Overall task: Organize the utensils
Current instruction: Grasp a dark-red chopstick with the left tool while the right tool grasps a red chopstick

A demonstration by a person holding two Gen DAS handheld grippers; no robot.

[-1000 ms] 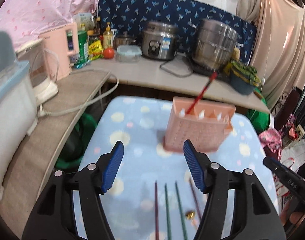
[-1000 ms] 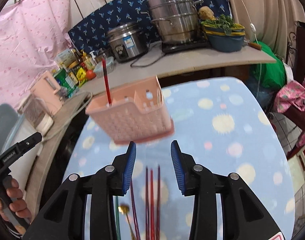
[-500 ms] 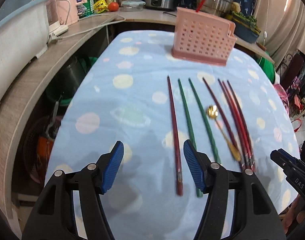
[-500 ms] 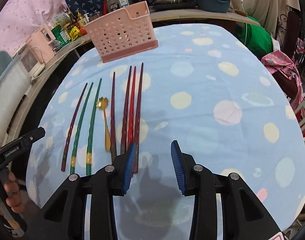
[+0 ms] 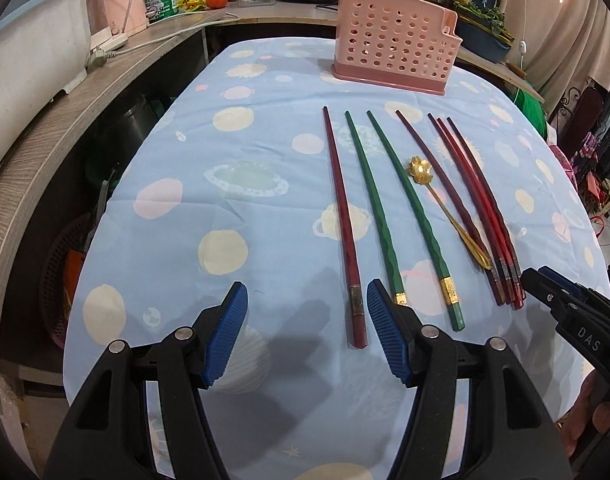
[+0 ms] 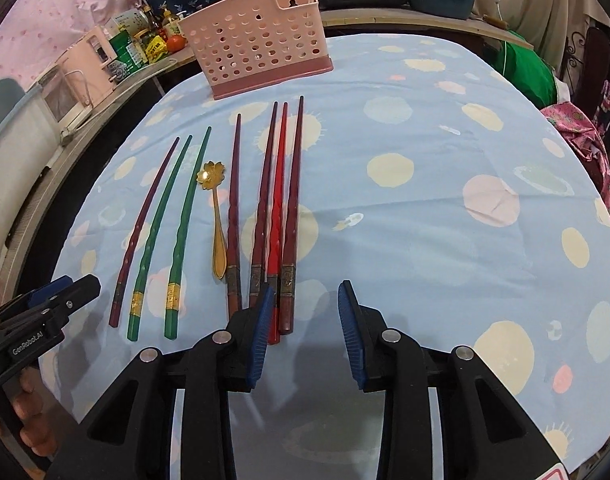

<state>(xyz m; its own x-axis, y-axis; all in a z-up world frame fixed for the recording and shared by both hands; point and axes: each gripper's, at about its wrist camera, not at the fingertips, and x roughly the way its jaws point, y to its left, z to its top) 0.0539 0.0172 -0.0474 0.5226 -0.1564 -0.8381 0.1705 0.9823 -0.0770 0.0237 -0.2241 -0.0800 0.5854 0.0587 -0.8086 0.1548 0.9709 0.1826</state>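
While the left tongs (image 5: 307, 336) hover released beside a maroon chopstick's (image 5: 342, 216) end, the right tongs (image 6: 303, 334) are closing, gripping nothing, just right of four reddish chopsticks (image 6: 275, 208). Green chopsticks (image 5: 401, 204) and a gold spoon (image 5: 445, 204) lie between on the bench (image 5: 225, 160); the pink caddy (image 5: 393, 56) stands beyond.

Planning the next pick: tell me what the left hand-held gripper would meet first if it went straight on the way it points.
Probably the handle end of the leftmost dark red chopstick, lying between the open fingers of the left hand-held gripper, then the tablecloth. Depth is unclear.
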